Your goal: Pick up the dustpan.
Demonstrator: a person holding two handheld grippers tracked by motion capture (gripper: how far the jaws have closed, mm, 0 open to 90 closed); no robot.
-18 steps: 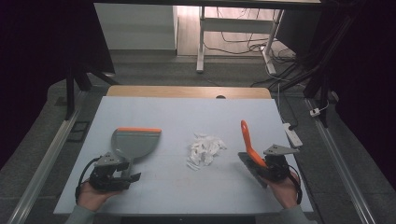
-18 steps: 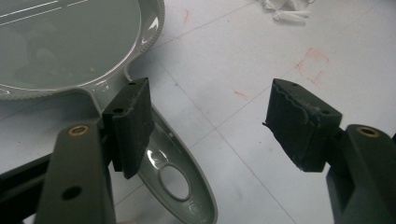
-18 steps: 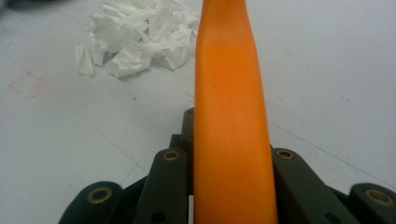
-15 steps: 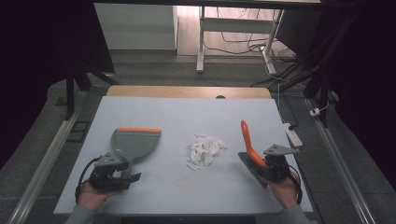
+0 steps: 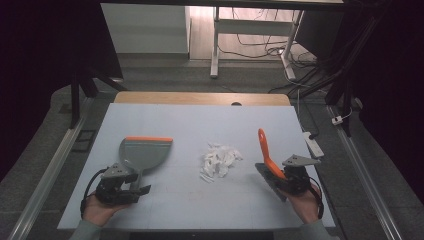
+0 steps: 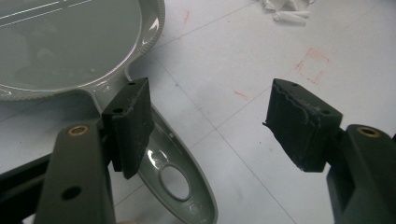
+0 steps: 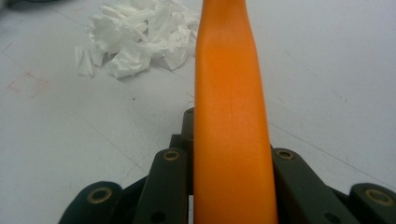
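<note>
Work in hand: sweeping the heap of torn white paper scraps (image 5: 219,160) at mid-table into the grey dustpan (image 5: 145,154), by my reading.

Right gripper (image 5: 290,176), near right of table: jaws clamped on the orange brush handle (image 5: 265,152). In the right gripper view the handle (image 7: 231,116) runs straight up between the jaws. Handle's long axis runs near-to-far, tip pointing to the far side, leaning slightly left; the dark brush head (image 5: 267,180) sits low by the gripper, at or just above the table surface, contact not clear.

Left gripper (image 5: 131,186), near left: jaws stand well apart, gripping nothing. In the left gripper view the dustpan handle (image 6: 180,179) lies on the table under and just inside the left-hand pad (image 6: 130,123); the other pad is well clear of it.

Dustpan: flat on the table, left of centre. Long axis near-to-far; handle points near, toward the left gripper; orange-edged lip (image 5: 149,139) faces far, not toward the scraps.

Key relation: scraps lie between the two tools, left and slightly far of the brush, right of the pan. Right hand is the nearer. A sweep would run leftward; the pan likely needs turning first so its lip meets the scraps.
</note>
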